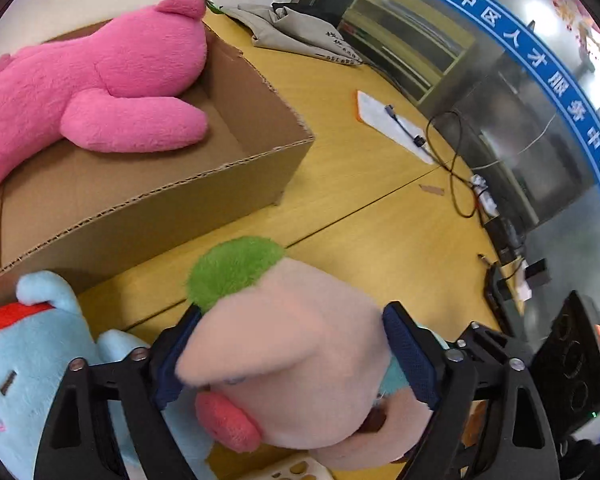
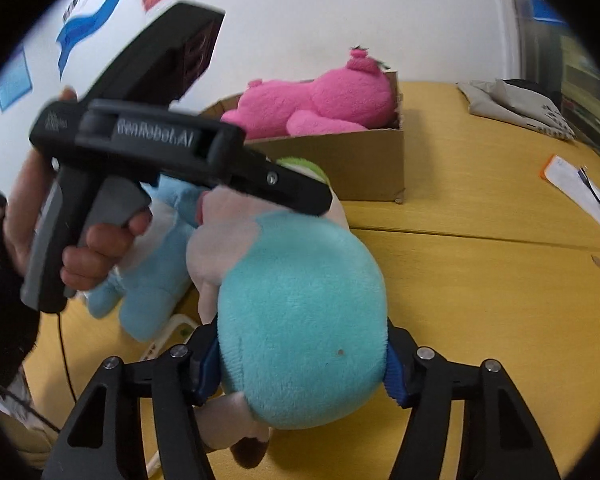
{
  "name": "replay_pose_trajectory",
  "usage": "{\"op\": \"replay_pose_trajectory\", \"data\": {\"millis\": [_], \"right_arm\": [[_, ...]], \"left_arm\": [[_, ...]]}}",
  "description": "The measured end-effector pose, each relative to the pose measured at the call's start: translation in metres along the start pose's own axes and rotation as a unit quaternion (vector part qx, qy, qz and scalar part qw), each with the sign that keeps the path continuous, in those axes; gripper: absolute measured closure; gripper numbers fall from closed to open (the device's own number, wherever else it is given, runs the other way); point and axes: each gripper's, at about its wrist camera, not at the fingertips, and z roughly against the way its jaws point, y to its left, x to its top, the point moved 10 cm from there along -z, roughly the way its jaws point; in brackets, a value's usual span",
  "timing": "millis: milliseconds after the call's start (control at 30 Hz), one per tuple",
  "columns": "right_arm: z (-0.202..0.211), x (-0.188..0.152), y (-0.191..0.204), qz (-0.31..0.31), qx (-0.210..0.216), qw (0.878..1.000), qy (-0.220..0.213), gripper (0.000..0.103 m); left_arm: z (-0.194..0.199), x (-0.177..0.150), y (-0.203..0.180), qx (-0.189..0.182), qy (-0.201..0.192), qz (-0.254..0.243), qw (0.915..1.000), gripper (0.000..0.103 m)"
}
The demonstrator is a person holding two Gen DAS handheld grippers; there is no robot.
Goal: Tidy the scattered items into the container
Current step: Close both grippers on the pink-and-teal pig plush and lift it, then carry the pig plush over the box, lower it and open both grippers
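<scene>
Both grippers were clamped on the same toy: a soft plush doll with a peach head, green tuft and teal body [image 1: 296,352]. The left gripper [image 1: 296,360] had its jaws pinching the peach head, blue pads [image 1: 410,356] sunk into the fabric on either side, green tuft sticking out ahead of the jaws. The right gripper [image 2: 300,364] had its jaws pinching the round teal body, which bulged forward well past the fingertips. In the right wrist view the left gripper's black body sat just ahead of the jaws, over the doll's head end, with the person's hand [image 2: 100,256] on its grip. The open brown cardboard box [image 1: 260,160] lay ahead of the left jaws and off to their left, with a big pink plush animal [image 1: 100,80] already lying in it, filling most of the space seen. A light-blue plush toy with a red band [image 1: 24,360] lay just left of the left jaws on the yellow wooden table [image 1: 380,220], not yet packed. Judged risks: two grips on one squashy toy could pull against each other and let one end slip out, since the plush compresses and the pads hold fabric more than bulk. The box looked crowded, so the doll might perch on the pink animal or the rim and roll out. Swinging over could also knock the blue toy.
</scene>
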Motion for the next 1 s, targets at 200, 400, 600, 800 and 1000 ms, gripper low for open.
{"op": "replay_pose_trajectory", "data": {"millis": [200,400,600,800,1000], "right_arm": [[0.031,0.046,0.018,0.004,0.019,0.997,-0.073,0.042],[0.02,0.155,0.086,0.044,0.076,0.987,-0.135,0.042],[-0.074,0.229,0.161,0.014,0.114,0.986,-0.118,0.041],[-0.194,0.223,0.204,-0.068,0.11,0.992,-0.004,0.038],[-0.26,0.175,0.21,-0.124,0.084,0.981,0.123,0.021]], "left_arm": [[0.083,0.042,-0.013,0.028,-0.096,-0.044,0.9941,0.02],[0.202,0.1,0.045,0.124,-0.179,-0.067,0.9736,0.02],[0.239,0.135,0.182,0.195,-0.162,-0.021,0.9672,0.02],[0.193,0.111,0.314,0.217,-0.082,0.055,0.9711,0.02],[0.145,0.07,0.352,0.216,-0.019,0.059,0.9744,0.019]]}}
